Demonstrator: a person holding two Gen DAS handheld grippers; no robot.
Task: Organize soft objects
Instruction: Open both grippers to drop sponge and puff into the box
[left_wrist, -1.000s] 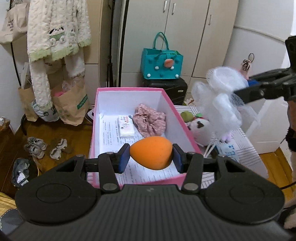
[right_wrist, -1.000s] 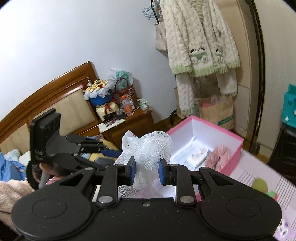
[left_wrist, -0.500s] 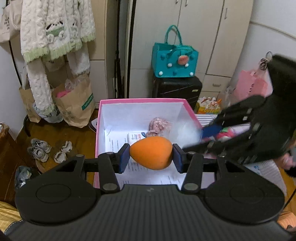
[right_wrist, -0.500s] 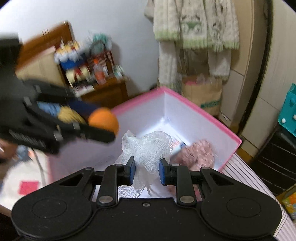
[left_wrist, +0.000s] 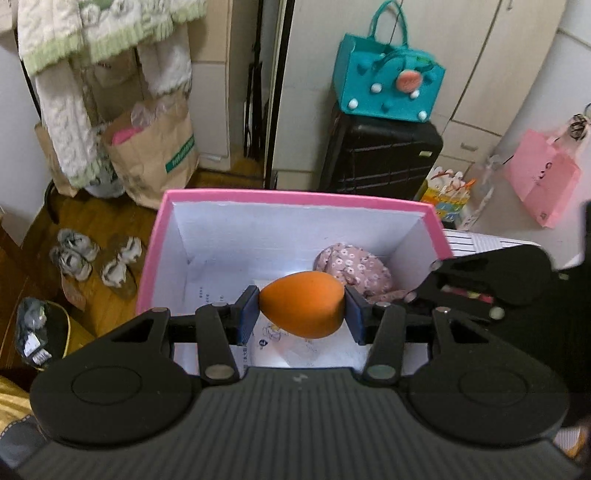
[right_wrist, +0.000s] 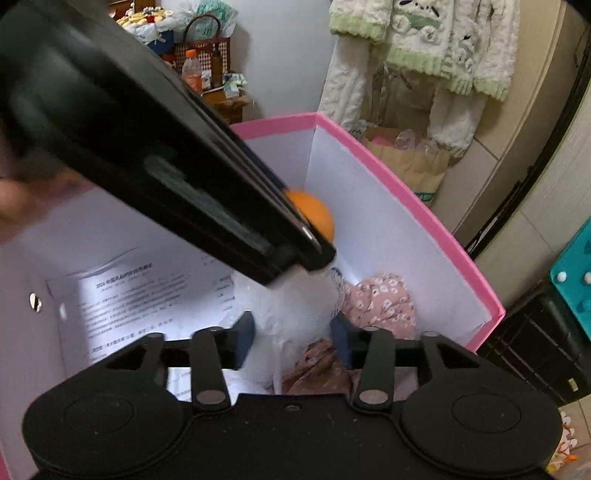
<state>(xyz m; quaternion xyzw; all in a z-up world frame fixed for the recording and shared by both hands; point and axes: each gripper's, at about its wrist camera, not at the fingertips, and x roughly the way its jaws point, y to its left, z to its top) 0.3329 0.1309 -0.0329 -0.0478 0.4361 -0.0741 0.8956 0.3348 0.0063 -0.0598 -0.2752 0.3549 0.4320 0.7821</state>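
Orange sponge (left_wrist: 303, 303) pinched by left gripper (left_wrist: 302, 314) | right gripper (right_wrist: 291, 334) spread, blurred white mesh (right_wrist: 295, 306) between | pink box (left_wrist: 295, 197) below

In the right wrist view the left gripper (right_wrist: 317, 254) crosses as a smeared black bar, covering most of the orange sponge (right_wrist: 314, 214) and part of the printed sheet (right_wrist: 147, 295) (its text too small to read). The white mesh pouf (right_wrist: 291, 314) between the right gripper (right_wrist: 295, 336) pads is motion-blurred, so contact cannot be judged.
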